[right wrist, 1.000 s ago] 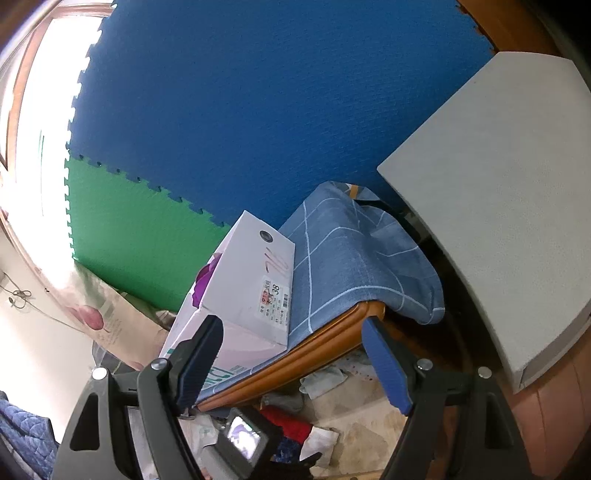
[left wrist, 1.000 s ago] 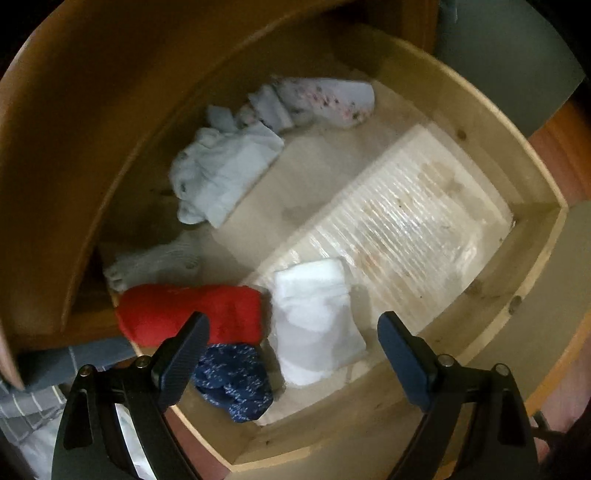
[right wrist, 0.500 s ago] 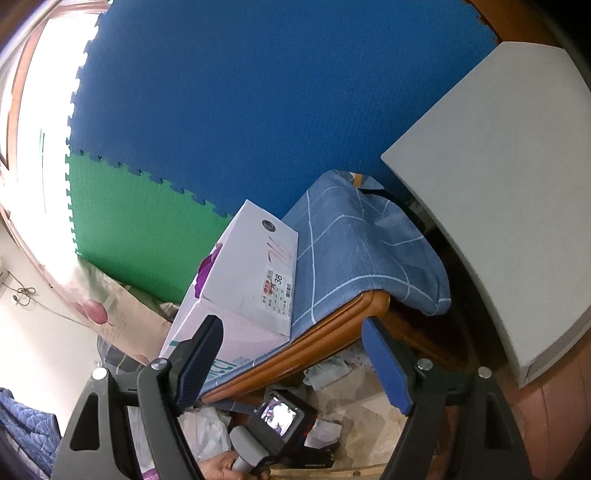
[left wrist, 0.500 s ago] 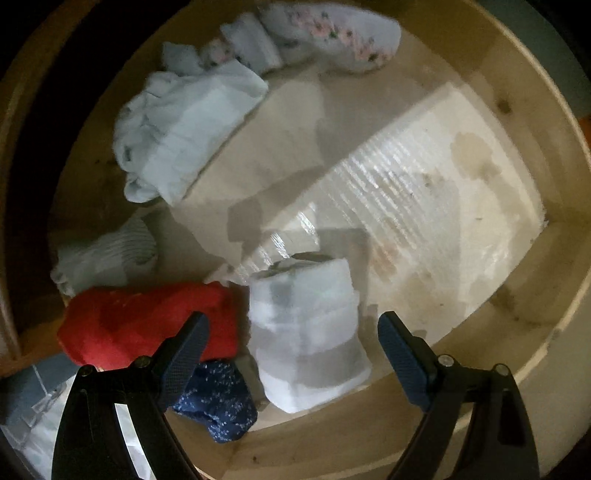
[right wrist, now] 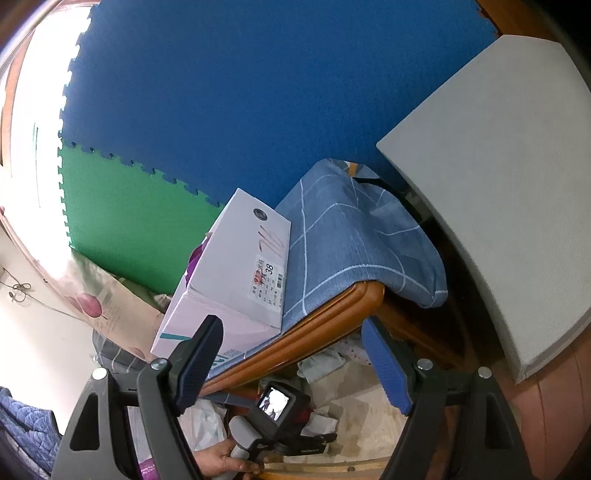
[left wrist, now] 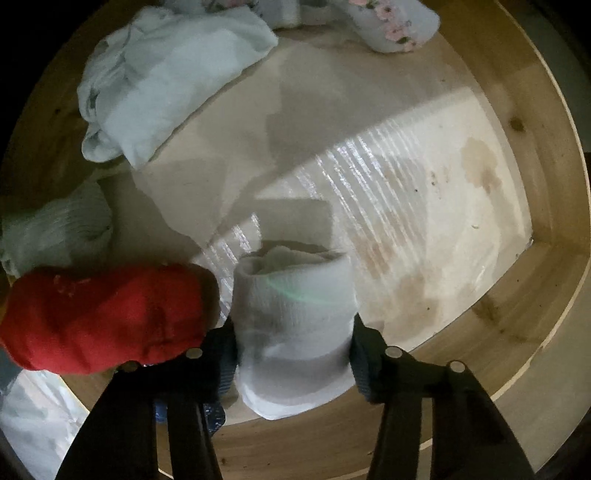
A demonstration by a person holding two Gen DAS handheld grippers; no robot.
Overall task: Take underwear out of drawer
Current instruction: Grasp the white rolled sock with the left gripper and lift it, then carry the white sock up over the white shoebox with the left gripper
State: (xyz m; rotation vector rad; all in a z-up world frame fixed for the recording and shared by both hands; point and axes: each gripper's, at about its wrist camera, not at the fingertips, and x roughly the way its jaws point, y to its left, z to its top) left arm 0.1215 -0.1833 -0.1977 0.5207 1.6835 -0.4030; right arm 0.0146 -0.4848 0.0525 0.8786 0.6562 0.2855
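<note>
Pale lined floor of a wooden drawer (left wrist: 524, 295) lying under folded garments, from left to right: a red roll (left wrist: 103, 317) sitting at the near left, then a white folded underwear (left wrist: 295, 317) resting by the front wall. Left gripper (left wrist: 293, 347) closing, dark pads touching both sides of that white bundle. Beyond, blue and green foam mats (right wrist: 258, 92) covering the wall; right gripper (right wrist: 295, 362) hanging wide, gripping nothing.

Your left gripper's black frame (left wrist: 291, 347) covers nearly all of the dark blue patterned garment (left wrist: 214, 415). The floral garment (left wrist: 391, 22) runs off the top edge. Motion blur smears the white folded underwear (left wrist: 295, 314), so pad contact is unclear.
</note>
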